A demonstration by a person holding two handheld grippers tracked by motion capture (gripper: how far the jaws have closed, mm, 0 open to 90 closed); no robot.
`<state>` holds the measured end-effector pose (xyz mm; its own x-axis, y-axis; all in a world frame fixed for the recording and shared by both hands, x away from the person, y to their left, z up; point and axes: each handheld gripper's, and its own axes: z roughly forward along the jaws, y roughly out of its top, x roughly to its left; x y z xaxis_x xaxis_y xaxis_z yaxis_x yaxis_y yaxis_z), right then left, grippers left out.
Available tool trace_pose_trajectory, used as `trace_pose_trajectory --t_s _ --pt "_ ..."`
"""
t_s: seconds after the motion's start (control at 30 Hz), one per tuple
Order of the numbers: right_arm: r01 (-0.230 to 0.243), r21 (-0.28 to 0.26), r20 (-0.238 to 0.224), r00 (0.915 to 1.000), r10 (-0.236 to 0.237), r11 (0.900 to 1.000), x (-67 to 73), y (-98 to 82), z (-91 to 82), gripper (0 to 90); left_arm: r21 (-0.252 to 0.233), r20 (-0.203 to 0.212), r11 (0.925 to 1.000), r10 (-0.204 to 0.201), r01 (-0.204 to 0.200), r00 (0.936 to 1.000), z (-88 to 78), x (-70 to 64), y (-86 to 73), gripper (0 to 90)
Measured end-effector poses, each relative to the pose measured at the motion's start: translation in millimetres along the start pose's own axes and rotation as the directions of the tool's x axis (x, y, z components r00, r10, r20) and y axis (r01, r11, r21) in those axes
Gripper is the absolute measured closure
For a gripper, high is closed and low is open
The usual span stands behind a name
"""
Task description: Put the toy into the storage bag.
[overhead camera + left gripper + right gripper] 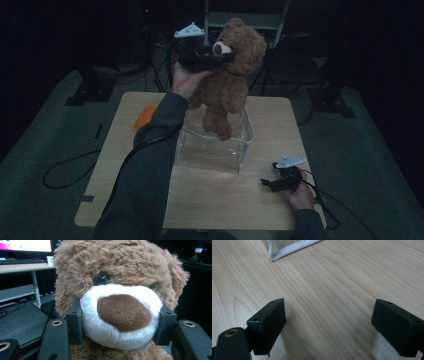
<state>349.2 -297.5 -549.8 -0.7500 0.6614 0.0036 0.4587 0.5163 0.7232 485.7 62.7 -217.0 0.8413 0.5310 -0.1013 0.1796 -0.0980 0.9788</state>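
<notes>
Clamped on the white muzzle of the teddy bear (120, 315), the jaws of our left gripper (120, 325) pressed in from both sides, one pad against each cheek of the snout, standing at a middling width because the plush filled the gap between them. In the high view we held that left gripper (202, 56) raised above the far side of the table (215, 200), and the bear (227, 75) hung from it by the face, its body upright and its feet dangling into the open top of the clear plastic bin (212, 145) that stood on the table. Our right gripper (329, 327) rested low over the bare wood near the table's right front corner, its jaws spread wide with nothing between them, and a corner of the bin (287, 250) lay just ahead of it.
</notes>
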Motion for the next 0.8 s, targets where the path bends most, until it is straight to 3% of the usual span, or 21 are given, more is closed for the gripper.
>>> trace_pose_trajectory --t_s 0.27,0.5,0.63,0.8 --pt "0.001 -0.001 0.0 1.0 -0.001 1.0 -0.1 0.0 0.0 11.5 0.011 0.009 0.9999 -0.001 0.001 1.0 7.5 -0.9 -4.8 41.3" --pt "0.001 0.0 0.001 1.0 -0.001 1.0 0.0 0.0 0.0 11.5 0.028 -0.029 0.9995 -0.016 0.017 0.9995 12.5 5.0 -10.5 41.3" --pt "0.001 0.0 0.001 1.0 -0.001 1.0 0.0 0.0 0.0 11.4 0.013 -0.056 0.9993 -0.034 0.035 0.9979 10.2 11.8 -12.1 41.3" --pt "0.0 0.0 0.0 1.0 0.0 1.0 0.0 0.0 -0.1 11.4 0.02 -0.092 0.9994 -0.025 0.027 0.9954 8.7 15.3 -15.6 41.2"
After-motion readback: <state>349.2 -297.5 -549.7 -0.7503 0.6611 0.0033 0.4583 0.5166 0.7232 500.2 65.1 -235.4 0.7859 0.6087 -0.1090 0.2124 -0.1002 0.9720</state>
